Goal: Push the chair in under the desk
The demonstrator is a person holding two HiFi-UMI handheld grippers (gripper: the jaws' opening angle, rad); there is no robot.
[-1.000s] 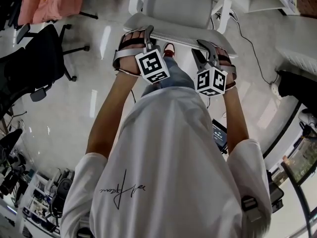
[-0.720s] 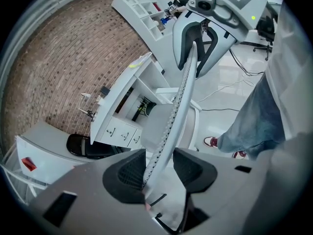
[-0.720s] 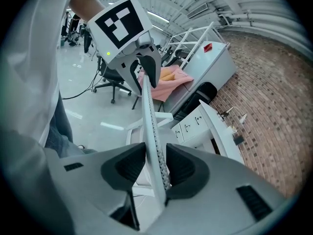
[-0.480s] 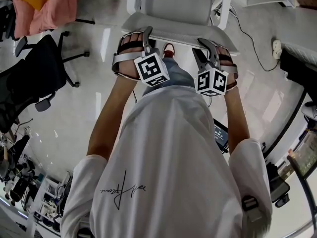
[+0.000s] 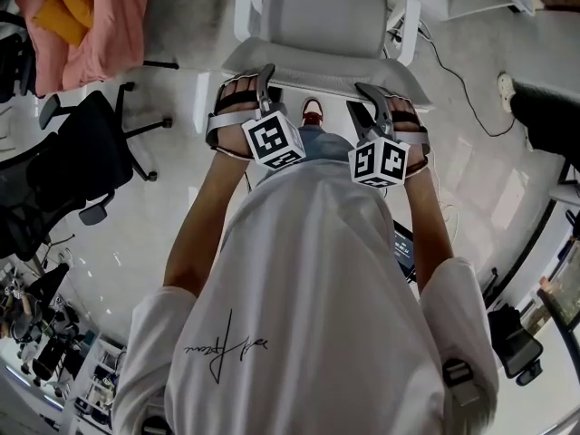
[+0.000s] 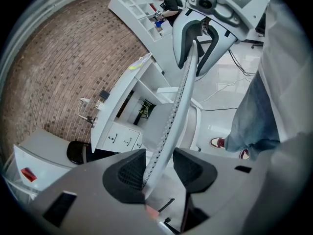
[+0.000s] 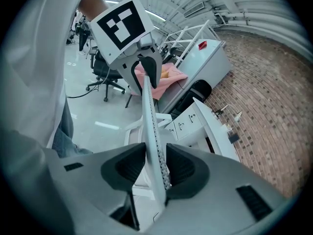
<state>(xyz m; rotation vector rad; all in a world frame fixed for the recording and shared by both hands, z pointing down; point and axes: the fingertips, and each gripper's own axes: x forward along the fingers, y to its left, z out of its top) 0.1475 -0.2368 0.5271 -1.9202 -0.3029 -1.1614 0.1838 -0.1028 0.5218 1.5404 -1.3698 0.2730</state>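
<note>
White mesh chair [image 5: 319, 25] faces desk [image 6: 120, 99], not yet tucked under; person stands behind. Left gripper [image 5: 265, 78] and right gripper [image 5: 370, 96] each pinch backrest top edge [image 5: 322, 69]. Frame looks stiff and light, probably rolls easily. Gripping both ends should steer it straight.

Ahead, the white chair's backrest [image 5: 322, 62] blocks the way to the desk [image 6: 122, 94]. To the left, open glossy floor [image 5: 172, 188] runs up to 1 black office chair [image 5: 77, 161]. To the right, a cable [image 5: 446, 78] crosses the floor.
</note>
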